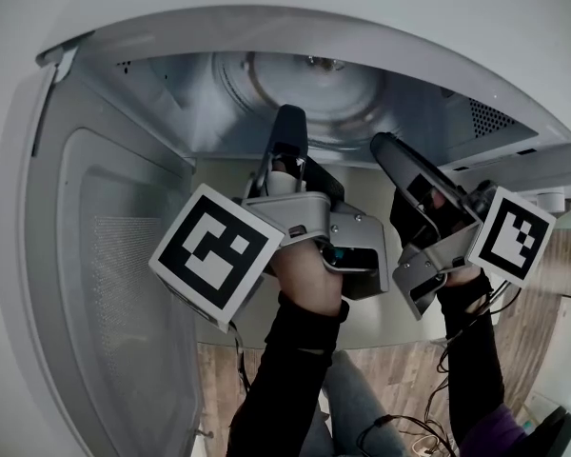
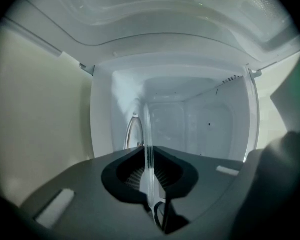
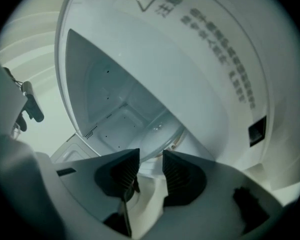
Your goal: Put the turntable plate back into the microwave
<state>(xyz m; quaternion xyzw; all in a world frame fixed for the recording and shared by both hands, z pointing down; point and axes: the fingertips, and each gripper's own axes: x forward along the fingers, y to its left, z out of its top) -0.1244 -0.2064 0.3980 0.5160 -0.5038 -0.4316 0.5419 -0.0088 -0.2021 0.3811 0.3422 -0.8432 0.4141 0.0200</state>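
Observation:
The clear glass turntable plate (image 1: 328, 98) lies inside the open white microwave (image 1: 476, 112), low in the cavity. My left gripper (image 1: 287, 122) reaches in over the sill and is shut on the plate's near rim. In the left gripper view that rim (image 2: 148, 129) stands edge-on between the ribbed pads of the left gripper (image 2: 149, 151). My right gripper (image 1: 385, 146) sits at the cavity mouth to the right, open. In the right gripper view the plate's curved rim (image 3: 162, 136) lies just past the right gripper (image 3: 151, 156), and nothing is pressed between its pads.
The microwave door (image 1: 105, 284) hangs open at the left, close to my left arm. The cavity's back wall (image 2: 205, 124) and vent holes (image 1: 490, 117) are in view. A wood floor (image 1: 400, 369) and cables (image 1: 409, 436) lie below.

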